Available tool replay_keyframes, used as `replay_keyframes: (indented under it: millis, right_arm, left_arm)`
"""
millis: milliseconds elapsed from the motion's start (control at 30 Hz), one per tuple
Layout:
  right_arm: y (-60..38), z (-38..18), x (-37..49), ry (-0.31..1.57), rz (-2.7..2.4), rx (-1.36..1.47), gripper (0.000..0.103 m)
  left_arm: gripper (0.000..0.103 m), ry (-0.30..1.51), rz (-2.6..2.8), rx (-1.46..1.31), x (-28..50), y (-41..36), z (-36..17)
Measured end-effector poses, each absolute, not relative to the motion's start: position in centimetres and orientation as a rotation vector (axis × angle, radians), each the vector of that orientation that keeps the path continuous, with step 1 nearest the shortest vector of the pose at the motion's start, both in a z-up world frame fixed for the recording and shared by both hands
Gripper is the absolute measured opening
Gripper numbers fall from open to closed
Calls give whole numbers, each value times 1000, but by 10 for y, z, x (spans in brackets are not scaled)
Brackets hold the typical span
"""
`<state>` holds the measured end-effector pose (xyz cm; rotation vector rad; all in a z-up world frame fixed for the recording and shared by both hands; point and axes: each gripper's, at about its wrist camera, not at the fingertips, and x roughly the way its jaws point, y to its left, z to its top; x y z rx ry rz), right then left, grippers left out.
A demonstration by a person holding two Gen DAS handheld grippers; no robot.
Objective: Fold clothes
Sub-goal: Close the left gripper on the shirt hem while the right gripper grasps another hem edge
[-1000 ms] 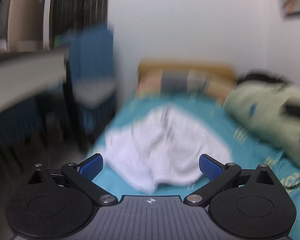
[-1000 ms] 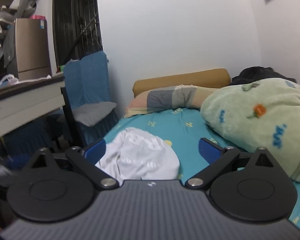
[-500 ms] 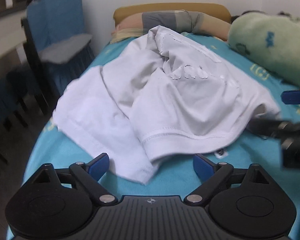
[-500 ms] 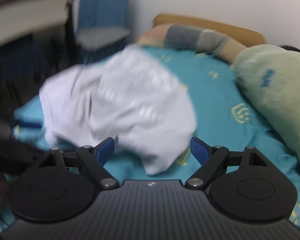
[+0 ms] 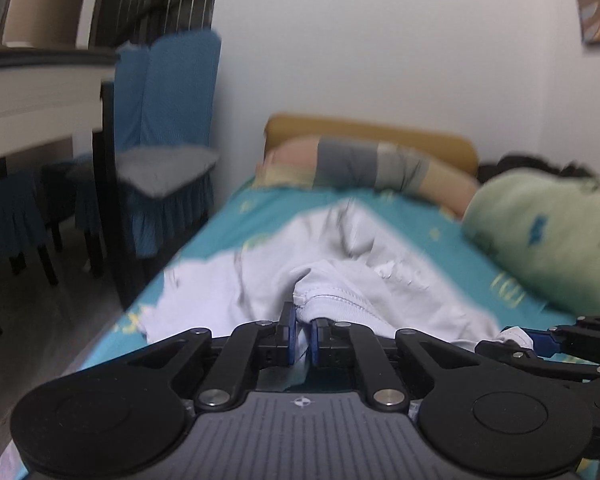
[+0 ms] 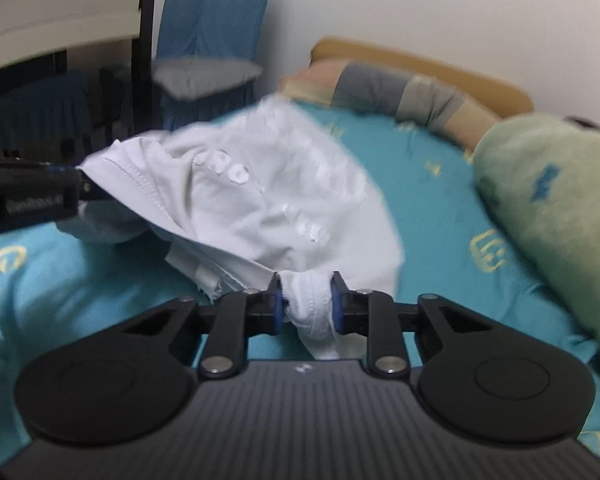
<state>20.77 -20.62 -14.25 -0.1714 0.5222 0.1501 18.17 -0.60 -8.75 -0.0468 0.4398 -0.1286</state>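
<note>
Left gripper (image 5: 303, 334) pinched tight on stitched hem of white T-shirt (image 5: 340, 276), lower centre of left view. Right gripper (image 6: 306, 300) clamped on bunched hem fold, lower centre of right view. Shirt crumpled on teal bedsheet (image 6: 432, 184), near bed's left edge. Green blanket (image 6: 548, 200) fills right side. Pillow (image 5: 364, 164) at top centre. Blue chair (image 5: 168, 120) upper left, beside bed; bare sheet between shirt and blanket
</note>
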Motion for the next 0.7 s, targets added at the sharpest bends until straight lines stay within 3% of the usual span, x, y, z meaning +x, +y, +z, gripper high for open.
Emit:
replay_keyframes:
  millis: [367, 633, 700]
  right_arm:
    - [-244, -45, 95, 283, 66, -17, 21]
    - [-259, -67, 54, 465, 88, 120, 23]
    - [-259, -73, 54, 511, 107, 147, 29]
  left_arm:
    - [6, 273, -303, -54, 67, -3, 2]
    - [6, 390, -368, -58, 28, -7, -8]
    - [6, 406, -375, -73, 31, -7, -11]
